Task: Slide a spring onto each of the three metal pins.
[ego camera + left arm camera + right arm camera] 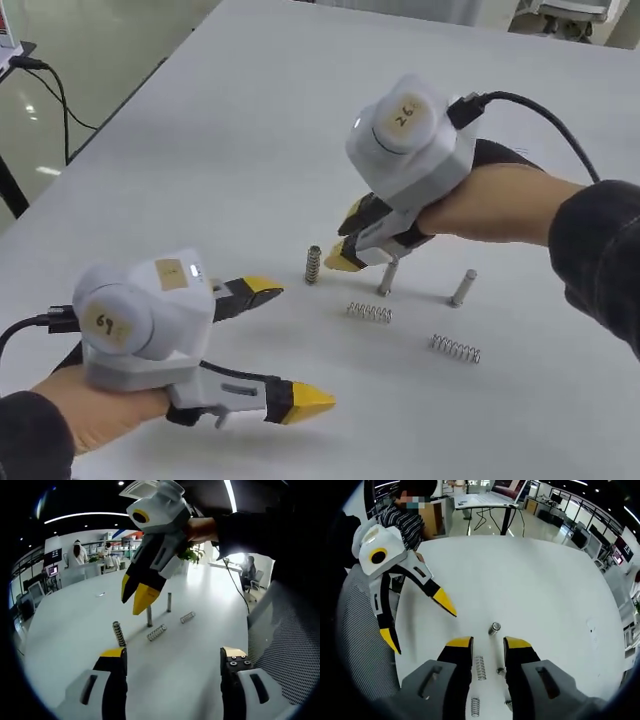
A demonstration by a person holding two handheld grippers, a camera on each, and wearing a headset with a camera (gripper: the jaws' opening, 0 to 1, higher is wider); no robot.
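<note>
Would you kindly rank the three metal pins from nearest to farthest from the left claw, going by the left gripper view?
1. The pin wearing a spring, just ahead of the left claw, toward its left jaw.
2. The middle bare pin, farther back, by the right claw.
3. The far bare pin, rearmost, to the right.

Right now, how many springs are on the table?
3. The upright spring stands at the left; the middle spring lies flat to its right; the right spring lies flat farthest right. None seems hidden.
</note>
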